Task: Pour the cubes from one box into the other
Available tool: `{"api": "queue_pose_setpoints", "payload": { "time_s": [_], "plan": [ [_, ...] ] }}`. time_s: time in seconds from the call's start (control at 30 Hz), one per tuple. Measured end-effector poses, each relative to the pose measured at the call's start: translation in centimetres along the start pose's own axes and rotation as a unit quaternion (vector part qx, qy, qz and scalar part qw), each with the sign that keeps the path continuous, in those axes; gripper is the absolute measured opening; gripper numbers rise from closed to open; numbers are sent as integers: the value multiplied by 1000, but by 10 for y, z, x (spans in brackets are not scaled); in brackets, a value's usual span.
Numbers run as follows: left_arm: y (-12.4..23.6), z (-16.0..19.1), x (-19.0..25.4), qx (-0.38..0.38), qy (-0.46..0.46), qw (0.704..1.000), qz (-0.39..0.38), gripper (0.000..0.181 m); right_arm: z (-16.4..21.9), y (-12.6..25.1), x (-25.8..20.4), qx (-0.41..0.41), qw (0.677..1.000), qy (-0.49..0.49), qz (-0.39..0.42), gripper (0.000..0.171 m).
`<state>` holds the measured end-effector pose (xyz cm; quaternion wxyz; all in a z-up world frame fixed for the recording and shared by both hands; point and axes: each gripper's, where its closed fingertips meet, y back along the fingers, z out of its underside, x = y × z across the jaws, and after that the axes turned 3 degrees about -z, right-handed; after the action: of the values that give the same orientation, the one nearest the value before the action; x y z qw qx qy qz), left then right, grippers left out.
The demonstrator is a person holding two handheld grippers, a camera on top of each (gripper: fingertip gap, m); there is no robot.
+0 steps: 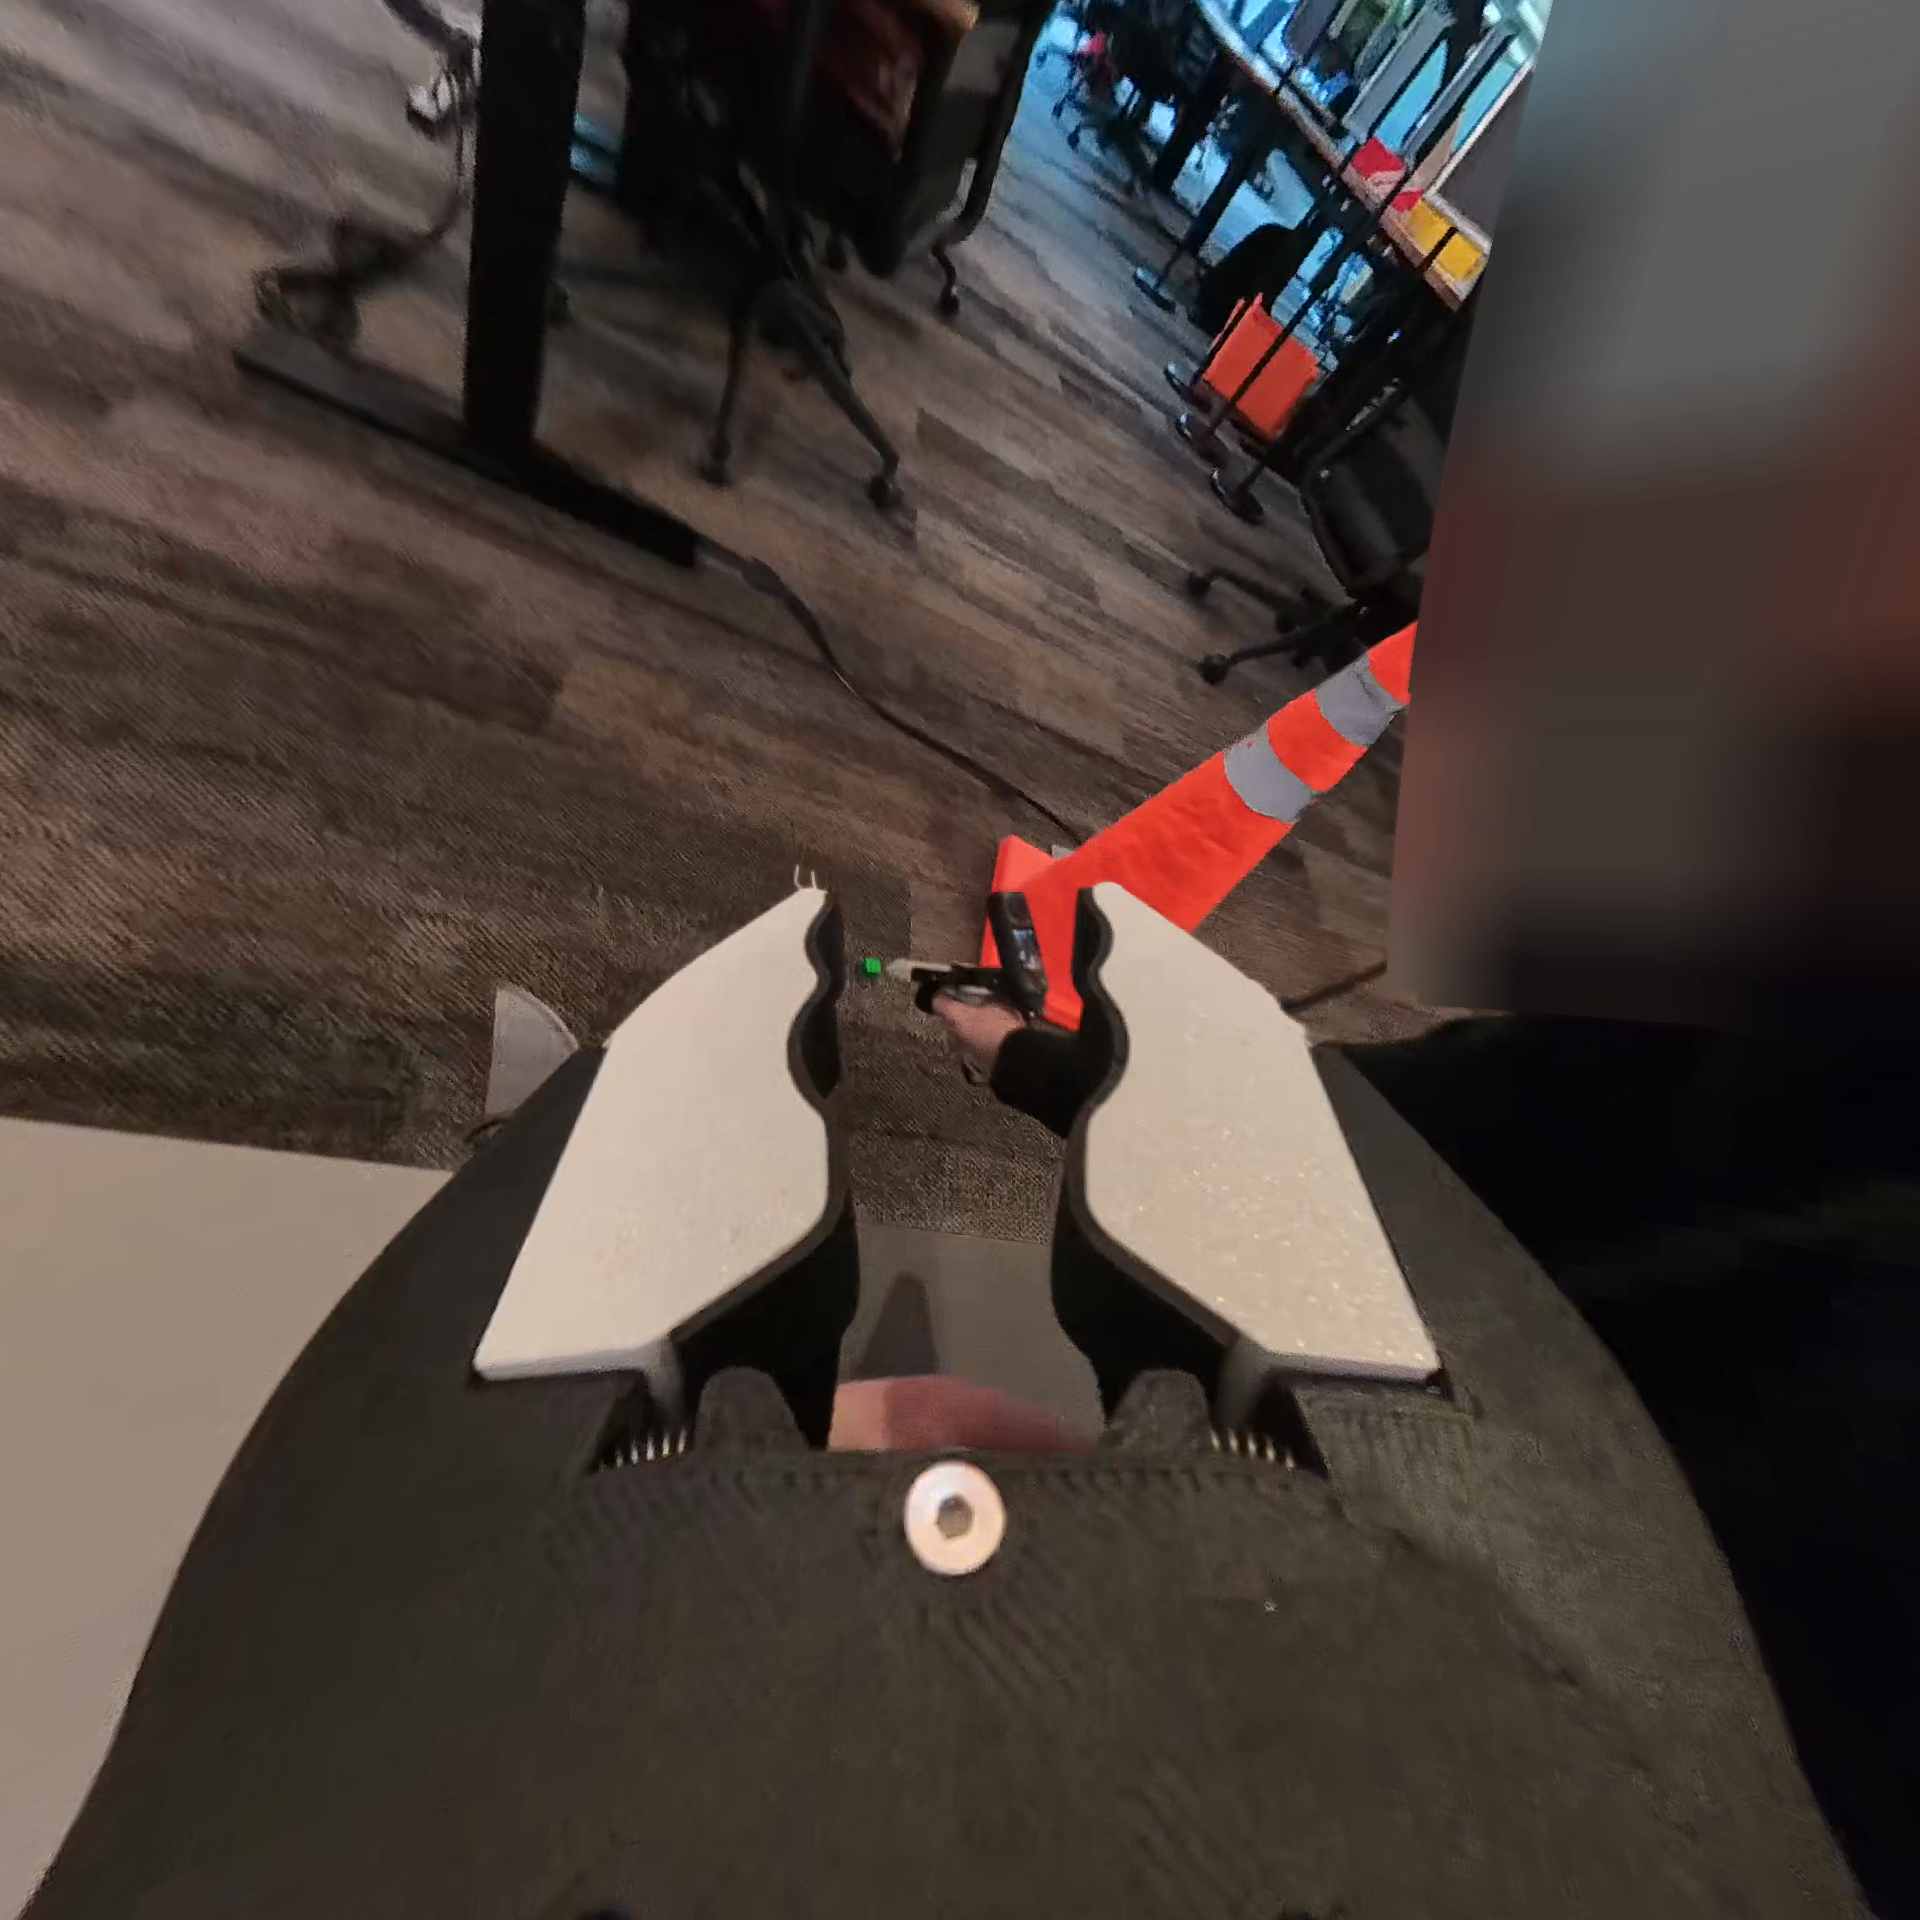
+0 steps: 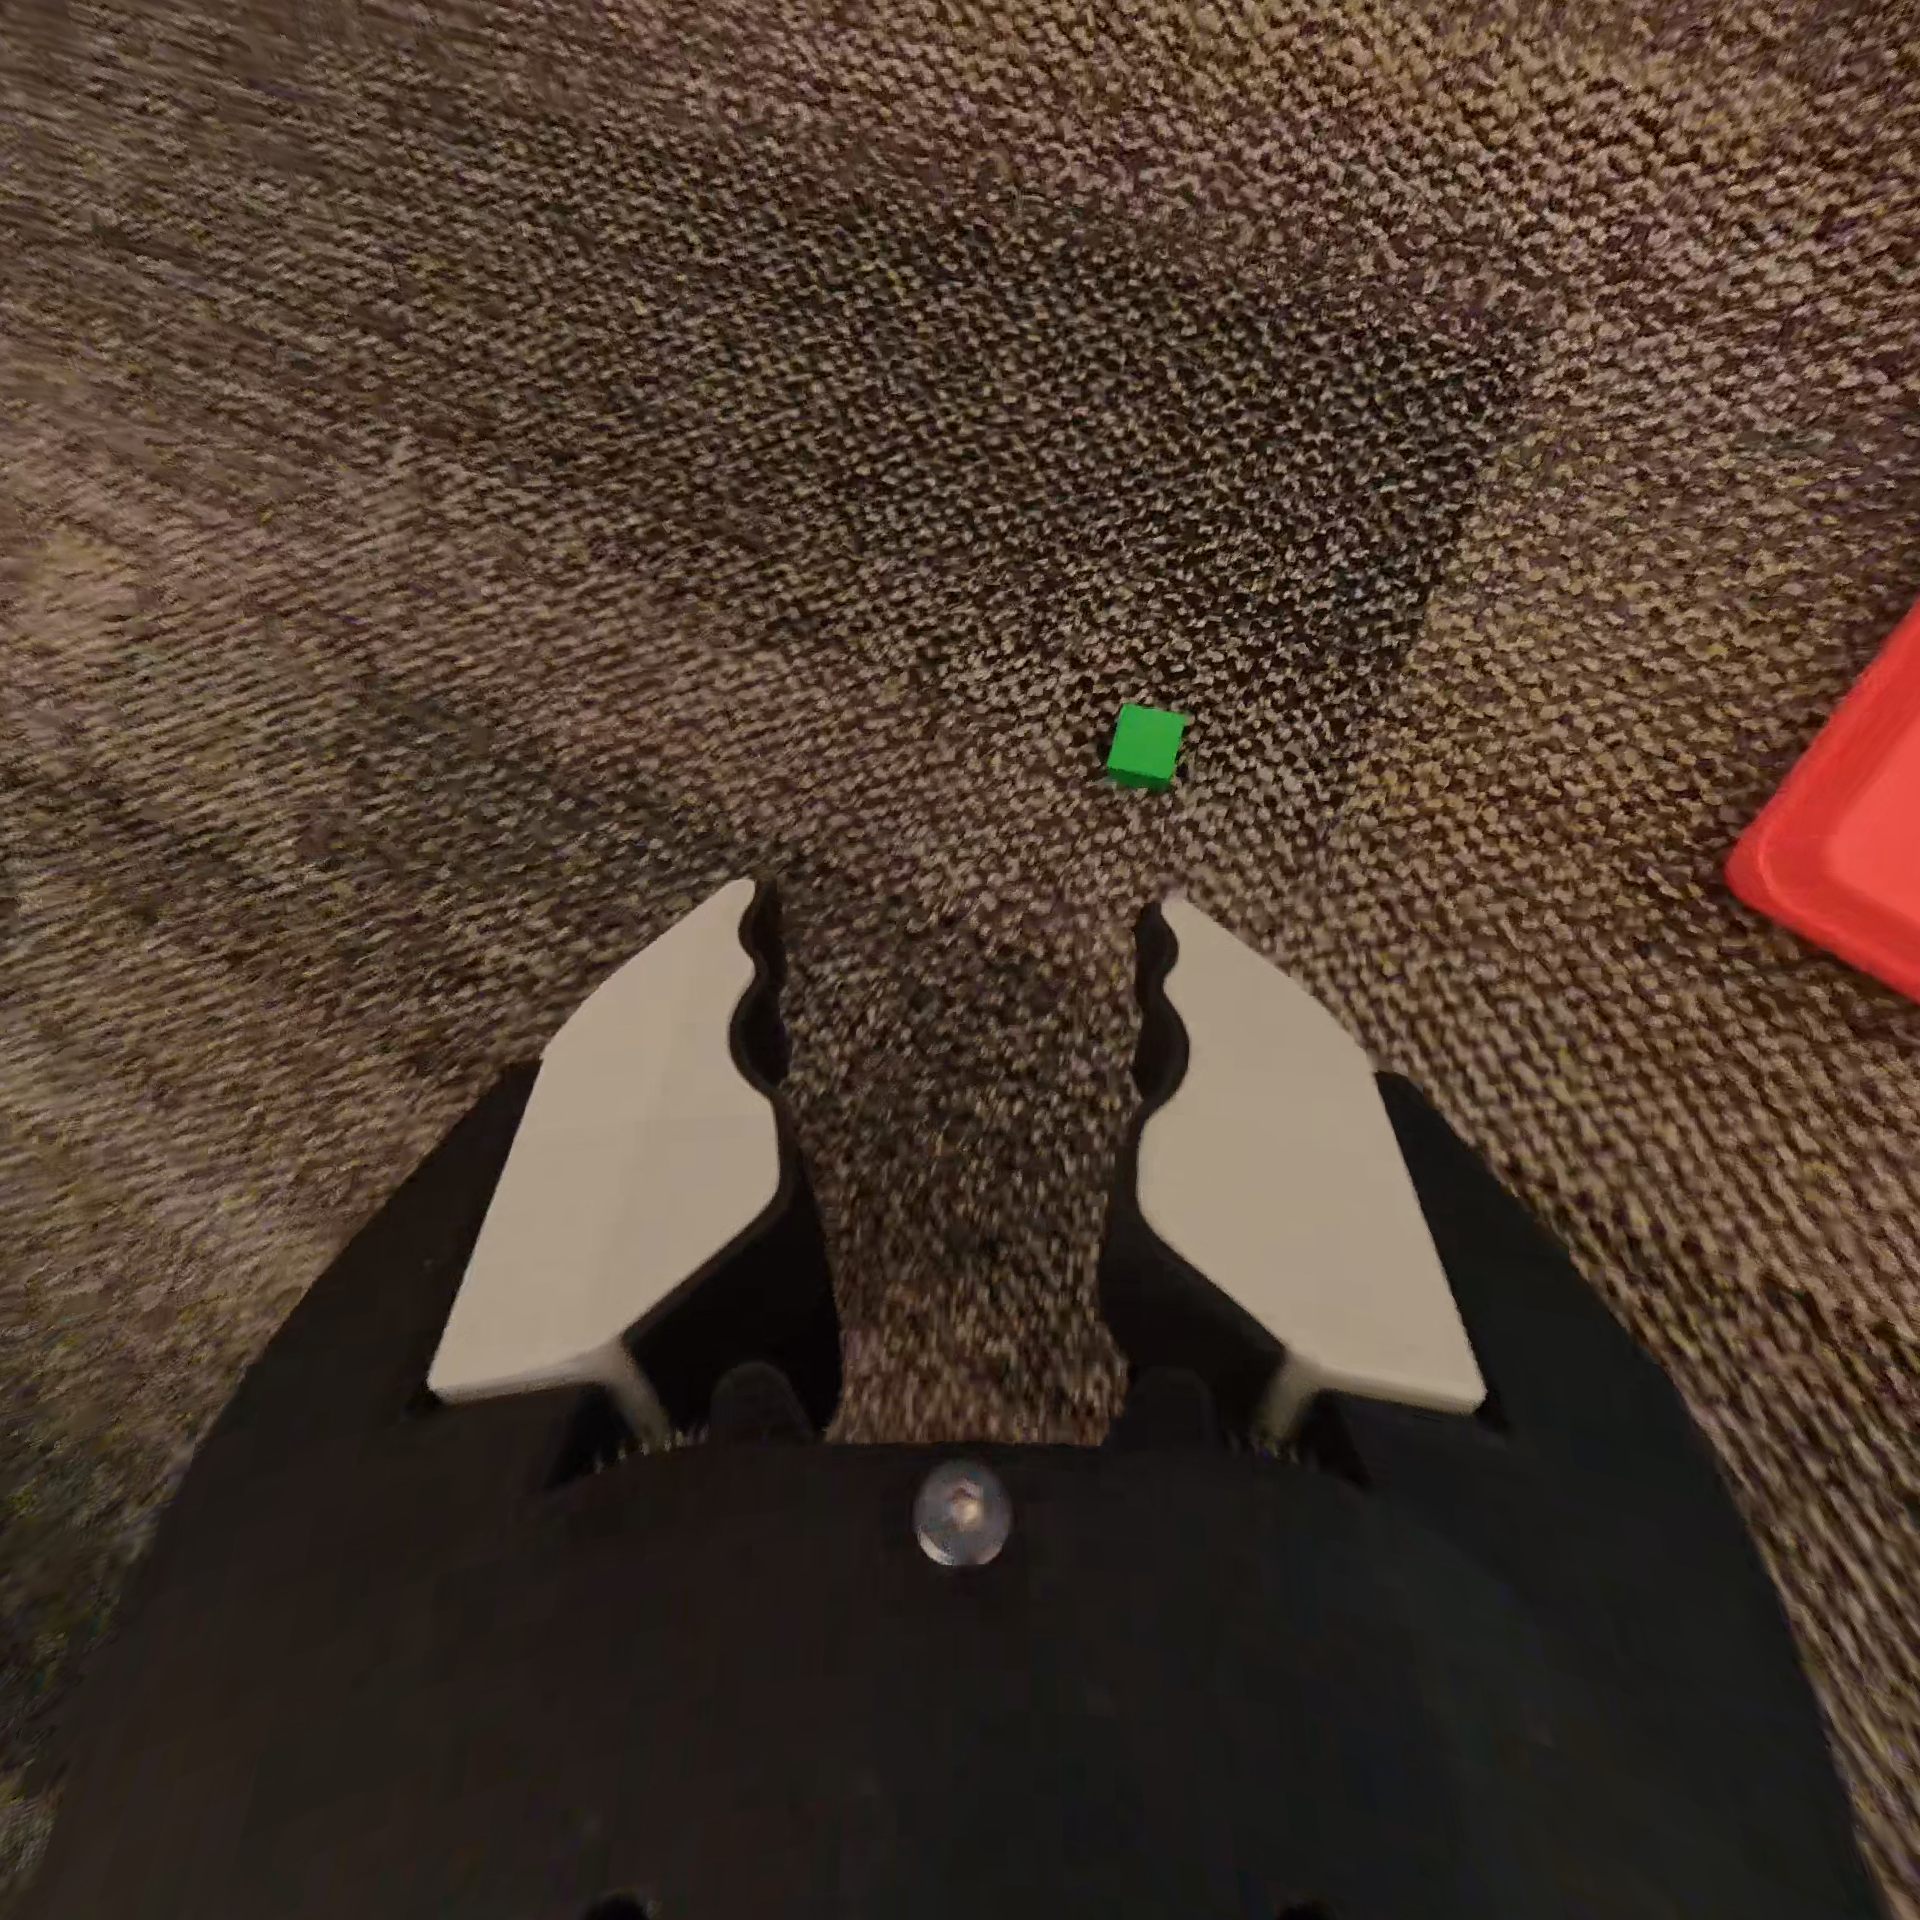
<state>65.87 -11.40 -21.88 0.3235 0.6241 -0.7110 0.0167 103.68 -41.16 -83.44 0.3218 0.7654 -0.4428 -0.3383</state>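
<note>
A small green cube (image 2: 1145, 746) lies alone on the brown carpet. My right gripper (image 2: 958, 899) is open and empty, pointing down at the carpet, with the cube a short way ahead and slightly right of its fingertips. The cube also shows tiny in the left wrist view (image 1: 871, 967), with the right gripper (image 1: 914, 970) and the hand holding it just beside it, low over the floor. My left gripper (image 1: 956, 904) is open and empty, held high above the floor. No boxes are in view.
An orange traffic cone (image 1: 1195, 831) lies tipped on the carpet by the right hand; its base corner shows in the right wrist view (image 2: 1839, 842). A white table edge (image 1: 156, 1351) is lower left. A black cable, desk legs and wheeled chairs stand farther off.
</note>
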Motion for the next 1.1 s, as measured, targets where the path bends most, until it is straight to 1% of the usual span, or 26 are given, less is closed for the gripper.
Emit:
{"api": "queue_pose_setpoints", "payload": {
  "time_s": [0.13, 0.2, 0.3, 0.33, 0.37, 0.4, 0.43, 0.47, 0.53, 0.57, 0.6, 0.73, 0.87, 0.97, 1.03, 1.1],
  "plan": [
    [-8, 9, -4, -40, 4, 999, -14, 38, 0, -56, 31, -20, 999, 0, 34, 59],
    [-12, 14, -8, -62, 14, 998, -21, 38, -2, -77, 46, -35, 998, 2, 60, 48],
    [-15, 19, -13, -84, 23, 996, -33, 39, 5, -104, 56, -73, 995, -1, 72, 38],
    [-16, 20, -14, -88, 25, 995, -38, 38, 9, -111, 57, -83, 994, -1, 74, 38],
    [-17, 21, -16, -92, 26, 994, -44, 37, 12, -117, 60, -95, 992, 1, 81, 38],
    [-17, 22, -17, -95, 29, 994, -47, 37, 15, -121, 64, -105, 990, 7, 95, 33],
    [-18, 22, -19, -97, 32, 993, -53, 36, 17, -125, 67, -113, 988, 12, 105, 23],
    [-18, 23, -20, -99, 33, 993, -57, 36, 19, -129, 67, -122, 987, 16, 107, 19],
    [-19, 23, -22, -102, 36, 992, -63, 36, 18, -133, 68, -126, 987, 15, 102, 18],
    [-19, 23, -22, -102, 35, 992, -64, 36, 16, -134, 68, -127, 987, 13, 97, 12],
    [-19, 23, -22, -102, 35, 992, -65, 36, 14, -134, 66, -126, 988, 15, 88, 18],
    [-19, 22, -22, -96, 32, 992, -69, 37, -18, -121, 37, -62, 997, 18, 33, 17],
    [-16, 18, -19, -77, 23, 995, -60, 44, -80, -86, -34, 24, 998, 34, -37, 18],
    [-12, 11, -14, -50, 16, 997, -48, 48, -134, -41, -109, 83, 989, 81, -94, 18],
    [-9, 8, -12, -37, 14, 998, -43, 51, -166, -2, -162, 119, 978, 97, -140, 17],
    [-7, 6, -8, -28, 7, 999, -27, 50, -192, 43, -207, 147, 968, 122, -165, 17]
  ]
}}
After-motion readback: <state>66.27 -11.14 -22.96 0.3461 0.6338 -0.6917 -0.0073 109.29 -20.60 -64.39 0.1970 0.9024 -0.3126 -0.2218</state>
